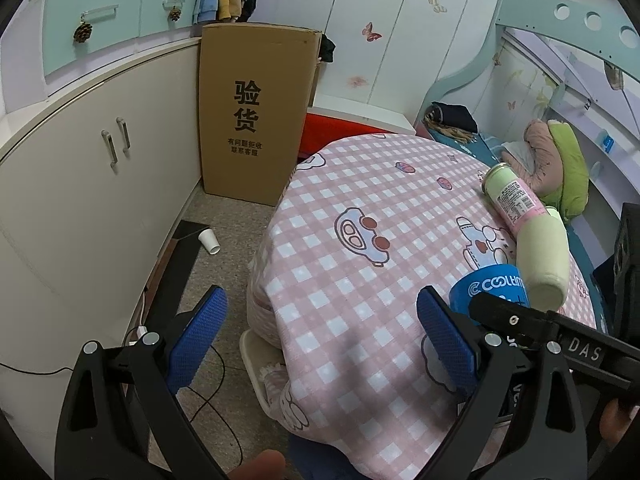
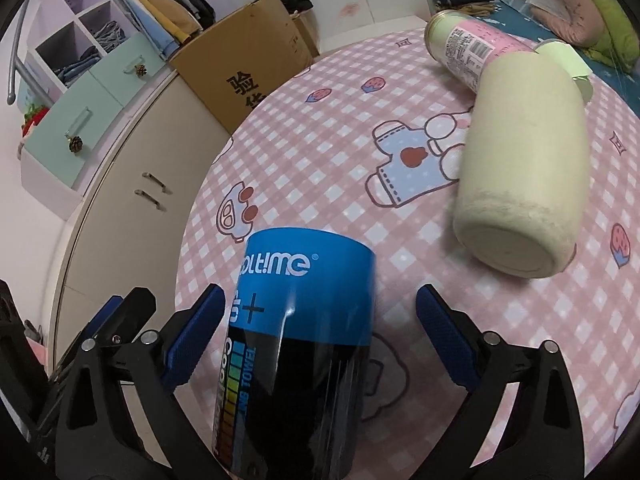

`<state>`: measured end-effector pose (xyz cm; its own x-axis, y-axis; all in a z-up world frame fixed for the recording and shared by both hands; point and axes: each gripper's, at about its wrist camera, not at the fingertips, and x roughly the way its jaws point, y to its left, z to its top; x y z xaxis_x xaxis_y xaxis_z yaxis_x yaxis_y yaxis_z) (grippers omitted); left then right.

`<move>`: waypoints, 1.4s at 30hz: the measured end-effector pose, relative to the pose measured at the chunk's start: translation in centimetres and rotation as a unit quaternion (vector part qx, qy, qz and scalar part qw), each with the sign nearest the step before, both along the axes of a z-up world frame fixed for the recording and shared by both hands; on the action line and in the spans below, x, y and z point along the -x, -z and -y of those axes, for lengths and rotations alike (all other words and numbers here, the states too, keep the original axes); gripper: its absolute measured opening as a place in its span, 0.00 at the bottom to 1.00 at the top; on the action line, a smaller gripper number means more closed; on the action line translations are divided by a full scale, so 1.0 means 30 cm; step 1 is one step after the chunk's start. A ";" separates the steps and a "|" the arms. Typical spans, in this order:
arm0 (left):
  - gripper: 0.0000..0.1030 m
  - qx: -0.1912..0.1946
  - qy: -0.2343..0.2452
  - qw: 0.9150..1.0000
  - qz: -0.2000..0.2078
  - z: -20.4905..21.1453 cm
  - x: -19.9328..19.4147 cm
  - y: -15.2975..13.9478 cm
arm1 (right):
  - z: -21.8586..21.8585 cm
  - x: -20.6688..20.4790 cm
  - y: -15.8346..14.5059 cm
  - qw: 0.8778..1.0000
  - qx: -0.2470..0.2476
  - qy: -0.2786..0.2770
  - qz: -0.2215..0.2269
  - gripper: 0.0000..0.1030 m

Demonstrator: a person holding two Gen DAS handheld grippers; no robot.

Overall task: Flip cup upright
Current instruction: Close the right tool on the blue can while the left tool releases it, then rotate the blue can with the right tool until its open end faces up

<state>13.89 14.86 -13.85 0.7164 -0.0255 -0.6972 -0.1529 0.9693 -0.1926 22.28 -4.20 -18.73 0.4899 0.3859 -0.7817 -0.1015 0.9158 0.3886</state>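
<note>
Risk lay mostly in the grip: the right gripper stood with its jaws spread wide around the blue cup, clamping nothing, and the cup's left side sat near the left pad while a clear gap showed on the right. Closing off-centre could, I judged, have shoved the cup sideways across the soft checked cloth toward the cream bottle lying nearby. The left gripper hung apart and empty at the table edge.

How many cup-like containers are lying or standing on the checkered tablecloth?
3: the blue cup between the right gripper fingers, the cream cup lying on its side to the right, and the green-pink can lying behind it. More may be hidden out of view.
</note>
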 end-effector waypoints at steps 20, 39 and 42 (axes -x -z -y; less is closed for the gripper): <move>0.90 -0.016 0.026 0.999 0.019 0.097 0.023 -0.073 | 0.065 0.089 -0.169 0.991 0.074 -0.004 0.107 0.68; 0.90 -0.029 0.029 0.999 0.026 0.156 0.062 -0.108 | 0.103 0.167 -0.222 0.983 0.105 -0.009 0.148 0.67; 0.90 -0.032 0.029 0.999 0.026 0.162 0.068 -0.110 | 0.106 0.177 -0.225 0.983 0.107 -0.010 0.151 0.67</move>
<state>11.84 10.00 -10.54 0.7508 -0.0242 -0.6601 -0.0876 0.9868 -0.1359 16.97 -7.37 -11.97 0.7058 0.2403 -0.6664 -0.2021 0.9699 0.1357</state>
